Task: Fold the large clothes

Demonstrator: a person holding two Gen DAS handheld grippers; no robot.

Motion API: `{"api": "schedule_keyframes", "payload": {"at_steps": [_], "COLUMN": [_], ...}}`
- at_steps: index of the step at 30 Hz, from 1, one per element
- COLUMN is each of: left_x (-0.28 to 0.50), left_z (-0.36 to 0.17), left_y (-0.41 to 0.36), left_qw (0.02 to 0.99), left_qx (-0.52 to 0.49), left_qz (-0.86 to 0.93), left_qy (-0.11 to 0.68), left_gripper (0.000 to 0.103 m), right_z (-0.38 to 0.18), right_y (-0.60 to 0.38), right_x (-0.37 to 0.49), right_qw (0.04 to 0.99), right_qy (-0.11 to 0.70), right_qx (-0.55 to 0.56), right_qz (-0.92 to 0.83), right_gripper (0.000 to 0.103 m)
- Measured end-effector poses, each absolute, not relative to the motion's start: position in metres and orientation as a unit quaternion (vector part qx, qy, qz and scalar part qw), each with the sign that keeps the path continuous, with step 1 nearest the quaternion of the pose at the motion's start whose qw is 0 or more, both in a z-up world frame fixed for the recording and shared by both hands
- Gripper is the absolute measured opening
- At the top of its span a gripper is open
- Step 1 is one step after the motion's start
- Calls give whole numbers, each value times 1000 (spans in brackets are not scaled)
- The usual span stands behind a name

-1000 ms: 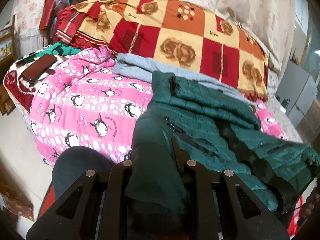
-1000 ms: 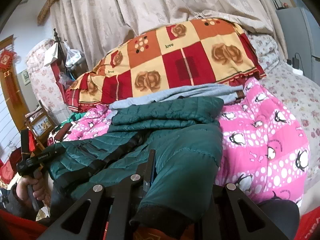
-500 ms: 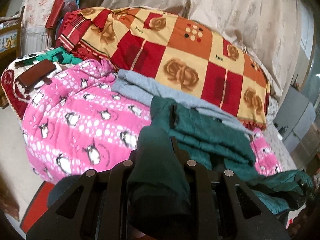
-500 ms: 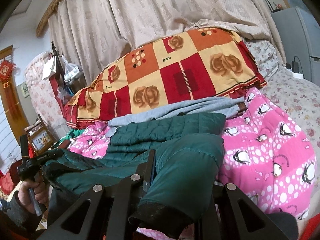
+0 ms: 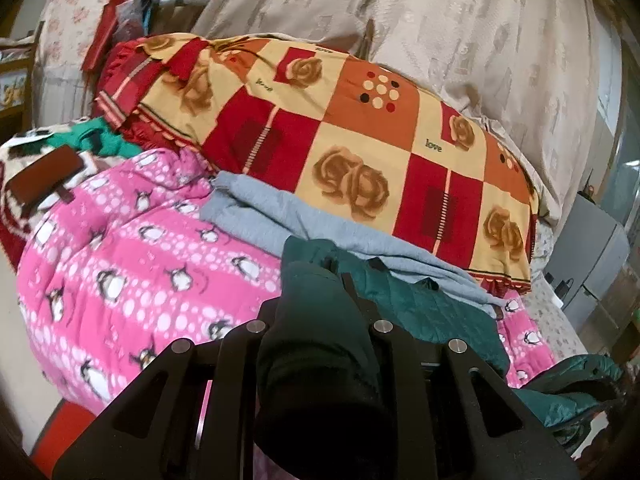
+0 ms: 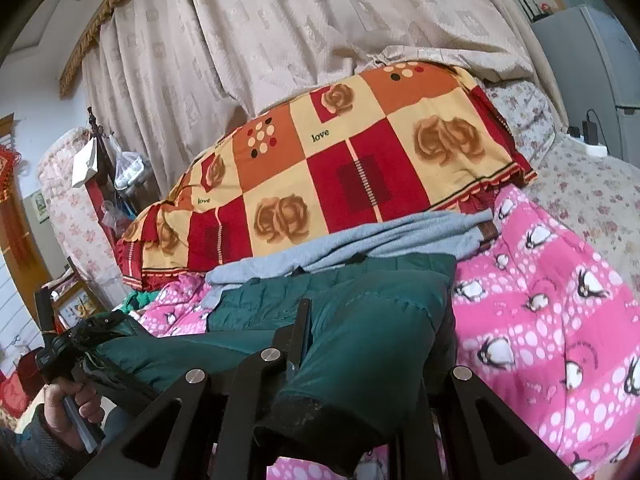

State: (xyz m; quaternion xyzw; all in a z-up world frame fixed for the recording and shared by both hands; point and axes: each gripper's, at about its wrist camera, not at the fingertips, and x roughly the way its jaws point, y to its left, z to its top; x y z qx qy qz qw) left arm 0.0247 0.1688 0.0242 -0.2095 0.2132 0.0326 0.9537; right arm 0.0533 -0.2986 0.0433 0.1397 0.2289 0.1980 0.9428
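Note:
A dark green quilted jacket (image 5: 420, 304) lies on a pink penguin quilt (image 5: 132, 264) on the bed. My left gripper (image 5: 316, 304) is shut on one dark green sleeve, whose cuff hangs back over the fingers. In the right wrist view my right gripper (image 6: 360, 320) is shut on the other sleeve of the jacket (image 6: 360, 344); the fabric hides its right finger. At the left edge of that view a hand (image 6: 72, 404) holds the left gripper (image 6: 68, 344), with jacket fabric stretched from it.
A folded grey garment (image 5: 304, 224) lies just behind the jacket. Behind that rises a red and orange checked blanket (image 5: 352, 140) against beige curtains (image 6: 280, 40). A brown wallet (image 5: 44, 178) rests at the quilt's left end. A grey cabinet (image 5: 588, 252) stands at the right.
Both grippers have moved forward over the bed and slightly up, carrying the sleeves with them. The jacket's near part has been drawn up onto its far part. Both grips held.

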Motion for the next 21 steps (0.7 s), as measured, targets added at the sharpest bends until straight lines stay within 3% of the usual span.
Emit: {"api": "schedule_keyframes", "payload": {"at_steps": [21], "left_x": [127], "left_z": [54], "left_y": [170], "left_qw": [967], "left_qx": [-165], "left_qz": [51], "left_qy": [186], "left_gripper": [18], "right_z": [73], "right_y": [-289], "right_x": [147], "right_qw": [961], "right_qy": [206], "right_qx": [106], "right_qz": [149], "right_gripper": [14]}}
